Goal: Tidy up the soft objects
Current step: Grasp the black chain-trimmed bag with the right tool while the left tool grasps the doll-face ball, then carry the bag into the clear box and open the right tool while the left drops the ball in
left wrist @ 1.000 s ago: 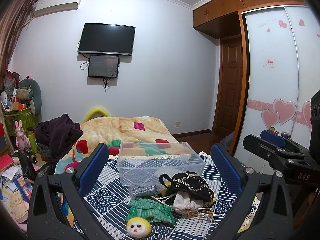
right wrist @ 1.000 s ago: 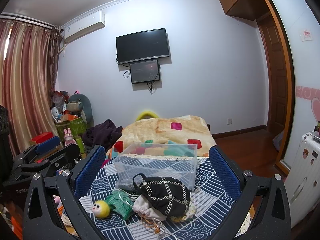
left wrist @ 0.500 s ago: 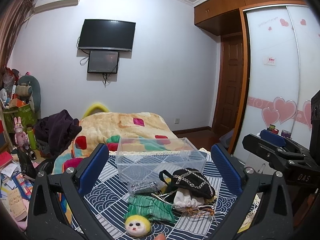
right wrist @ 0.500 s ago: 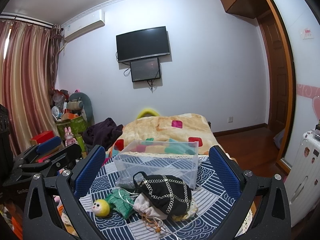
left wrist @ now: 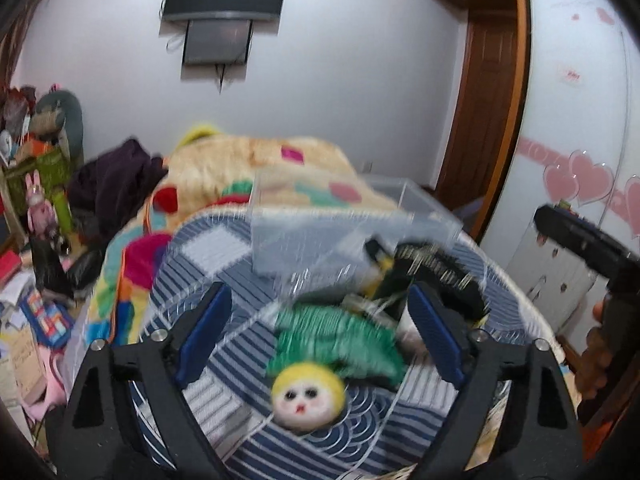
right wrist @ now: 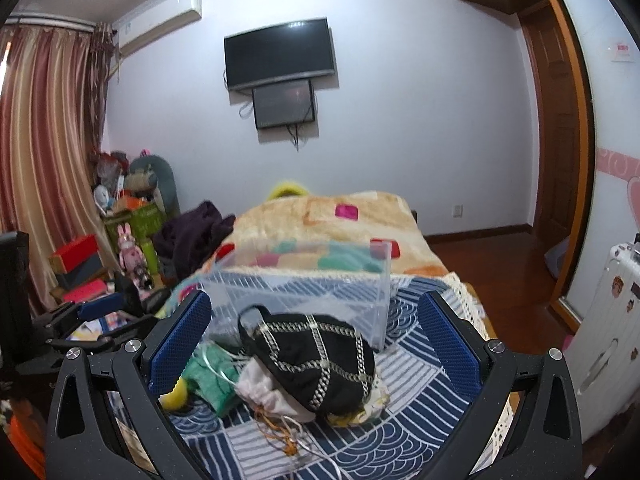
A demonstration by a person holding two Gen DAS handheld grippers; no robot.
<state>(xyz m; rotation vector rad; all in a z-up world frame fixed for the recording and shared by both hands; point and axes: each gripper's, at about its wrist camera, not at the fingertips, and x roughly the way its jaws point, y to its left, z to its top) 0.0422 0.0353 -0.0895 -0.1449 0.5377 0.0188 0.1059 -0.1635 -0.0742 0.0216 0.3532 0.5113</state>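
Observation:
A doll with a yellow-haired round face and green dress lies on the blue-and-white patterned cloth. My left gripper is open, its jaws on either side of the doll. A black pouch with gold chain pattern rests on a white drawstring bag, between the jaws of my open right gripper. The doll's green dress lies left of the pouch. A clear plastic bin stands behind the pile; it also shows in the left wrist view.
A bed with a patchwork blanket lies beyond the bin. Dark clothing and cluttered boxes and toys are at the left. A white suitcase stands at the right. Thin wire loops trail near the bags.
Both grippers have moved forward and down toward the pile. The left one now straddles the doll, the right one the black pouch. The left view is motion-blurred.

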